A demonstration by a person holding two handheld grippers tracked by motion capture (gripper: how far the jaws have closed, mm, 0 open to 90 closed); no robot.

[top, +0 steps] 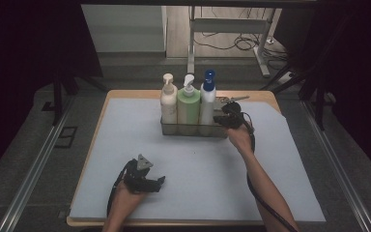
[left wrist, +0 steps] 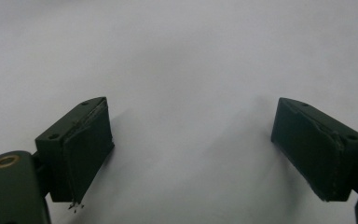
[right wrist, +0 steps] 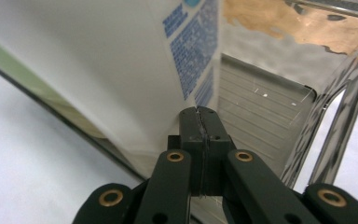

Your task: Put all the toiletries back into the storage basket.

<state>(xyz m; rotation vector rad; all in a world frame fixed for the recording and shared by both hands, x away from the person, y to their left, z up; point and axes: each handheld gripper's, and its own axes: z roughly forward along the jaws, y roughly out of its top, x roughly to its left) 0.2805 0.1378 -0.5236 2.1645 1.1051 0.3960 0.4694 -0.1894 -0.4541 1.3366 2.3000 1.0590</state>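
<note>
Pressing at the rack: right gripper (top: 223, 119), jaws shut flat together with nothing between them, tip against the right end of the clear rack (top: 193, 129) beside the white bottle with the blue pump (top: 207, 99).
Resting near: left gripper (top: 147, 182), jaws wide apart and holding nothing, low over the pale mat (top: 125, 140) at the near left.
Standing in the rack: cream bottle (top: 168, 101) left, green bottle (top: 188, 104) middle, white bottle right, all upright at the far centre of the table.
Risk: a shove from the closed tip likely to slide the light rack leftward or tip the tall white bottle into its neighbours; glossy wall (right wrist: 335, 116) offering little purchase, so a slip off the rim possible.
Hard to read: label print (right wrist: 196, 51) in the right gripper view too blurred to make out; actual contact between tip and bottle unclear; dark objects behind the rack at far right indistinct.
</note>
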